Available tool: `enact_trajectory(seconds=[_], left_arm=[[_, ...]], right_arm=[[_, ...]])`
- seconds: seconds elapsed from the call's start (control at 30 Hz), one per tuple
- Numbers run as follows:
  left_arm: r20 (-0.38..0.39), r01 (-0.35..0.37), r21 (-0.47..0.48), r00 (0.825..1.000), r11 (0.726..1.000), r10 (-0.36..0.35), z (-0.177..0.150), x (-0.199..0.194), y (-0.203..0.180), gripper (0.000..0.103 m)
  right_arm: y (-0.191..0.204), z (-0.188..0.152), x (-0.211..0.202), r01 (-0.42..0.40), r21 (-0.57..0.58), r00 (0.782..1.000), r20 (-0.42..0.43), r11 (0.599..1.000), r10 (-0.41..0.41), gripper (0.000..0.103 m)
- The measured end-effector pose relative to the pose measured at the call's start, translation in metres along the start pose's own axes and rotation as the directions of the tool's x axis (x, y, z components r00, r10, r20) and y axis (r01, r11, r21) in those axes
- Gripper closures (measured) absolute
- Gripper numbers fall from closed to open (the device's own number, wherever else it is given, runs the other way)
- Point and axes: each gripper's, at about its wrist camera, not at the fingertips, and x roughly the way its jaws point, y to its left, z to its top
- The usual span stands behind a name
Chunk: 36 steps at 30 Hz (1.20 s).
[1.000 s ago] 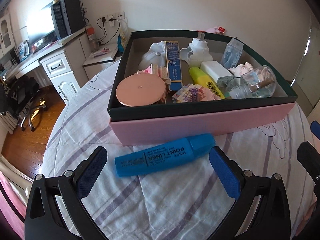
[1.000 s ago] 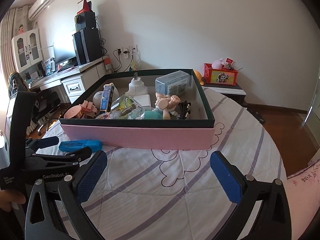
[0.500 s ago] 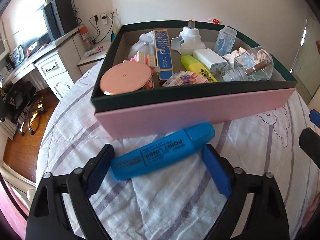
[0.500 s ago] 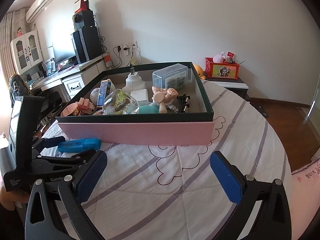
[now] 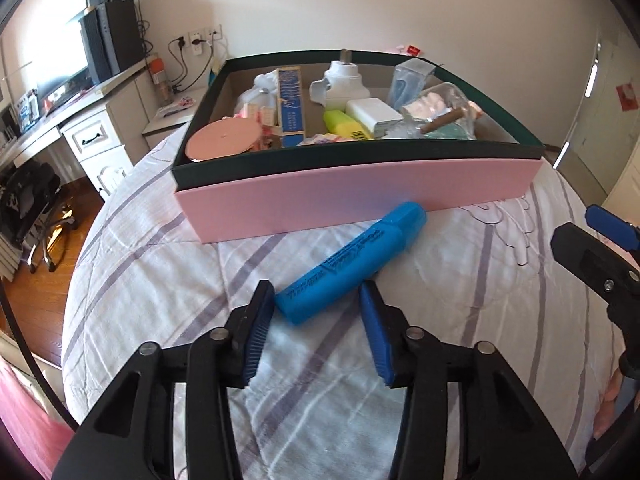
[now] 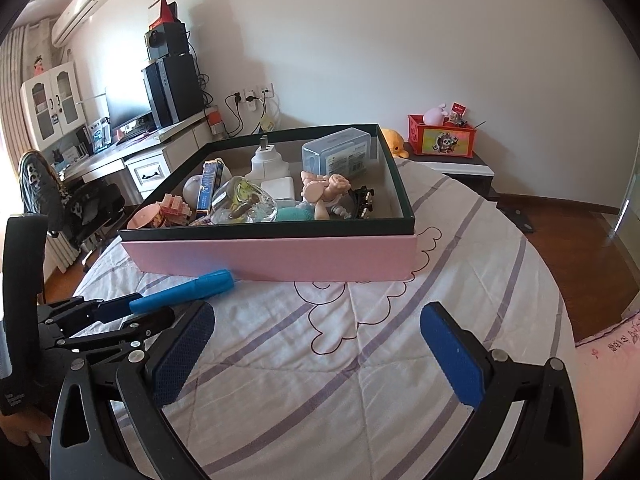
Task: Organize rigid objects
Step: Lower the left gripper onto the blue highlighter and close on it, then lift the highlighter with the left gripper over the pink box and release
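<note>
Left jaws: the left gripper (image 5: pixel 316 320) points steeply down with its jaws about half open; they have just been closing. The rear end of the blue marker (image 5: pixel 352 266) lies between the blue pads (image 5: pixel 256 328), which stand just beside the barrel and, as far as the left wrist view shows, do not yet press on it.
Marker position: it lies flat on the striped cloth (image 5: pixel 168 280) of the table, slanted, with its cap end touching or almost touching the pink wall of the box (image 5: pixel 352 196).
Right jaws: the right gripper (image 6: pixel 316 354) hangs over bare cloth with its jaws wide apart and nothing between them, near the left gripper and clear of the marker.
Box: open-topped, dark green rim over pink sides, already holding a round pink tin (image 5: pixel 223 140), a yellow highlighter (image 5: pixel 345 124), a white charger block (image 5: pixel 374 114), a glass bottle (image 5: pixel 436 114) and other small items.
Step in hand: grasp the marker, judged as the last loose item in view to go into the box.
Method: finish closing squarely across the barrel; the grip sits near the tail, so expect the cap end to droop.
Lift: raise until the cap clears the green rim before moving over the box.
Placement: aim for the free floor on the box's right side, seen in the right wrist view.
Risk: dragging the cap along the pink wall may shift the box.
</note>
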Motion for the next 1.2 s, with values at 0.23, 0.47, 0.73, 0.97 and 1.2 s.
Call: enact_trajectory(seconds=[0.23, 0.47, 0.73, 0.97, 1.2], left_arm=[[0.018, -0.002, 0.122, 1.0, 0.992, 0.0, 0.013, 0.004, -0.03, 0.035], [-0.003, 0.021, 0.143, 1.0, 0.99, -0.02, 0.019, 0.015, -0.039, 0.061], [0.021, 0.0, -0.065, 1.0, 0.998, 0.001, -0.01, -0.008, -0.006, 0.089], [0.039, -0.083, -0.203, 0.995, 0.976, 0.093, -0.025, -0.02, 0.034, 0.089], [0.109, -0.129, -0.245, 0.981, 0.961, 0.159, -0.019, -0.042, 0.07, 0.089]], right_arm=[[-0.011, -0.003, -0.003, 0.012, 0.017, 1.0, 0.0, 1.0, -0.012, 0.0], [-0.023, -0.001, -0.005, 0.036, 0.034, 0.999, 0.005, 0.999, -0.036, 0.0], [-0.031, 0.001, -0.006, 0.048, 0.048, 0.999, 0.004, 0.998, -0.048, 0.0], [-0.027, 0.011, -0.003, 0.059, 0.021, 0.998, 0.016, 0.998, -0.059, 0.0], [-0.036, 0.046, 0.004, 0.109, -0.006, 0.992, 0.069, 0.994, -0.108, 0.0]])
